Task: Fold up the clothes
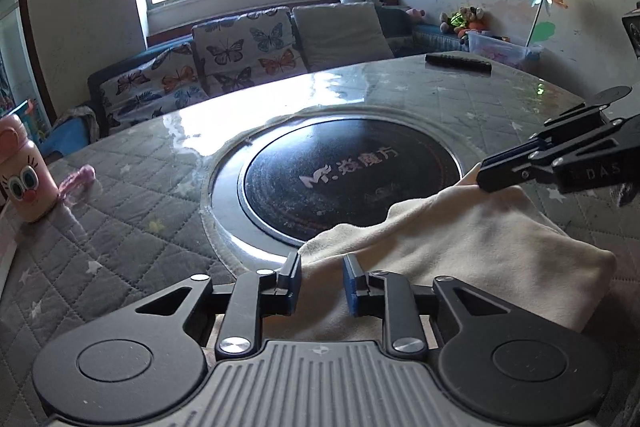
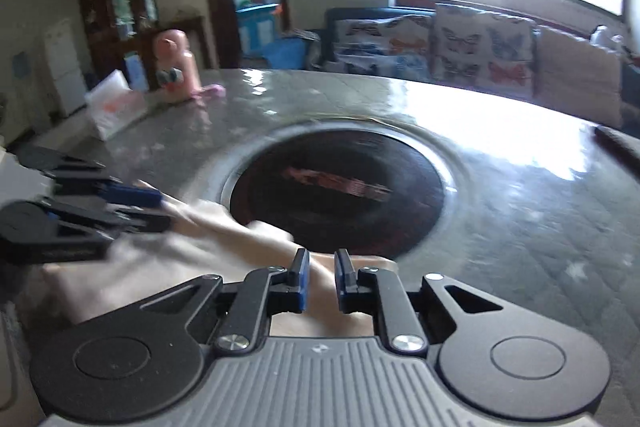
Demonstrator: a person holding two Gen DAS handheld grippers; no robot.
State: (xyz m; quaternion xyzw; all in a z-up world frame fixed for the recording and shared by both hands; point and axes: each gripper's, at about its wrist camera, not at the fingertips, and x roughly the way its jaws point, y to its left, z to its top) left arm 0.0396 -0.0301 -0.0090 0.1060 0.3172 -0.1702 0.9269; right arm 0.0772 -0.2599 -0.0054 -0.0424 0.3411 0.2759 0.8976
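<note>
Tongs (image 1: 321, 281) parted over cream cloth (image 1: 480, 247).

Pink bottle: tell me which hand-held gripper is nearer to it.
Left. The left hand-held gripper is on the cream cloth's side towards the pink bottle; the right hand-held gripper is at the cloth's other end.

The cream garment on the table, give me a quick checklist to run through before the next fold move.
1. Left gripper open: ok, a clear gap shows between its fingers, garment behind it.
2. Right gripper open: ok, fingers apart in its own view.
3. Either gripper gripping the cream garment: cannot tell; the right view is blurred.
4. Garment lying flat: not ok, it is bunched, one edge over the black cooktop disc.
5. Pink bottle clear of the garment: ok, far off on the table.
6. Black remote out of the way: ok, at the far edge.
</note>
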